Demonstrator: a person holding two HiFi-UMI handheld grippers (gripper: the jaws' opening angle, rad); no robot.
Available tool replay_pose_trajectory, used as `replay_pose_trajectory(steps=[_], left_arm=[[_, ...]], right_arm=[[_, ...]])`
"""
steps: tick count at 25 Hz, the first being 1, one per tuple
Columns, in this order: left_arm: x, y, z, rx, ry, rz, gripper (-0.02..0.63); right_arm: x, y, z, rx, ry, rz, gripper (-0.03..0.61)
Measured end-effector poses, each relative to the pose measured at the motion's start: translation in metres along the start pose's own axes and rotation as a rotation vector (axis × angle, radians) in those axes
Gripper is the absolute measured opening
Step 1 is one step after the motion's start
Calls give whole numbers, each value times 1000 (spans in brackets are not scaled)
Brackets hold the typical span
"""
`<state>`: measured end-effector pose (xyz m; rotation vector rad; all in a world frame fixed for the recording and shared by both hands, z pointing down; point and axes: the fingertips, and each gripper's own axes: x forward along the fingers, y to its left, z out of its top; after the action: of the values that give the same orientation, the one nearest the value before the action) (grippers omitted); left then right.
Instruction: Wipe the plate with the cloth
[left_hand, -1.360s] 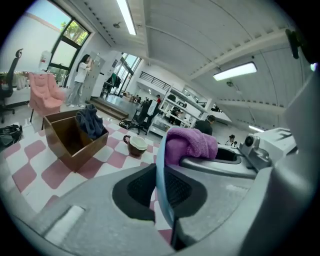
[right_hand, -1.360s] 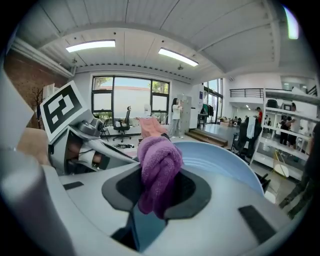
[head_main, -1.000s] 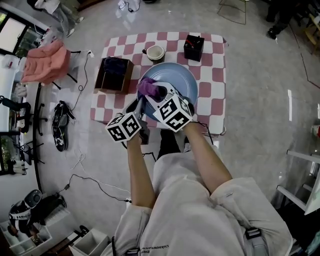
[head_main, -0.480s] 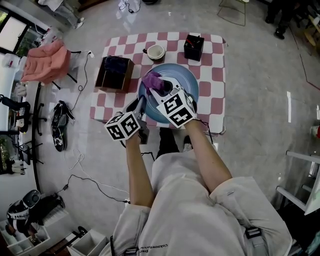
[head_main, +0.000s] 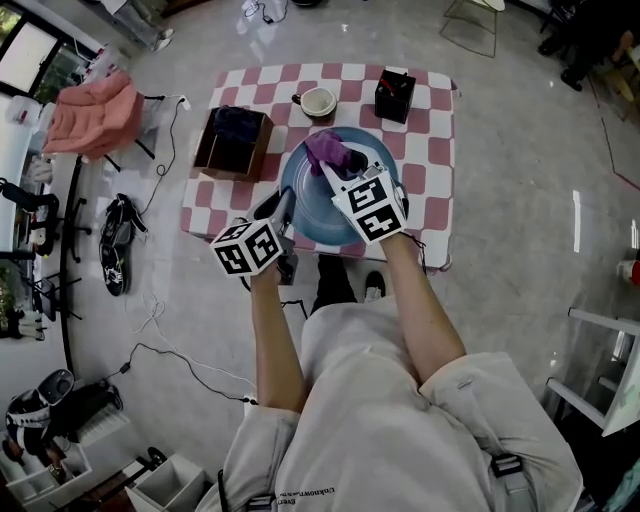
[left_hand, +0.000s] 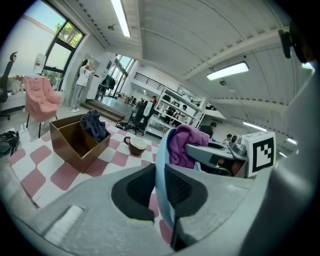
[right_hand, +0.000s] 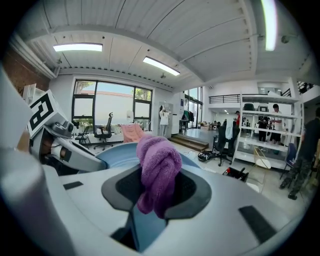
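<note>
Change since earlier frame: the right gripper (head_main: 338, 168) and the cloth (head_main: 328, 151) have travelled from the left part of the plate (head_main: 308, 203) to its upper middle. The left gripper (head_main: 284, 207) has kept its place at the plate's lower-left rim.
Right gripper: jaws closed down on the purple cloth. A bunched fold stands up between the pads and a tail hangs below them.
Cloth: pressed against the plate face, near the upper rim, in the upper centre of the head view.
Left gripper: jaws pinched onto the plate rim. The thin blue edge runs straight between the two pads.
Plate: blue and round, at the centre of the table (head_main: 432, 150). The left gripper view shows it edge-on, with the cloth against its right face.
Table: red-and-white checked top, in the upper middle of the head view.
Cup (head_main: 318, 101): pale with a dark handle, above the plate and near its rim but apart from it.
Black box (head_main: 395, 95): upper right part of the table, clear of the plate.
Brown box (head_main: 233, 143): open-topped, left of the plate, with dark blue fabric lying inside.
Floor: glossy grey. A pink chair (head_main: 92, 112) stands at the upper left of the frame, and dark shoes (head_main: 115, 248) lie at the left edge.
</note>
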<state>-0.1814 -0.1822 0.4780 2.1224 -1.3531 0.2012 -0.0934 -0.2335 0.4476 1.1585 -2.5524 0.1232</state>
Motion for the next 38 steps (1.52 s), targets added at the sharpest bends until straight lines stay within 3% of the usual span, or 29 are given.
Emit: replay_pose_trajectory(steps=[19, 25, 30, 35, 38], left_arm=[[4, 6, -7, -37, -17, 14, 35], [3, 14, -5, -101, -51, 22, 35], [5, 19, -11, -177, -76, 29, 35], [-1, 29, -10, -196, -102, 67, 35], [-5, 31, -5, -205, -135, 87, 37]], right_arm=[[-13, -55, -40, 138, 85, -136, 132], [-15, -62, -46, 169, 105, -149, 132], [-14, -65, -52, 166, 131, -142, 132], [-14, -65, -62, 171, 157, -124, 132], [-13, -63, -67, 123, 199, -127, 132]])
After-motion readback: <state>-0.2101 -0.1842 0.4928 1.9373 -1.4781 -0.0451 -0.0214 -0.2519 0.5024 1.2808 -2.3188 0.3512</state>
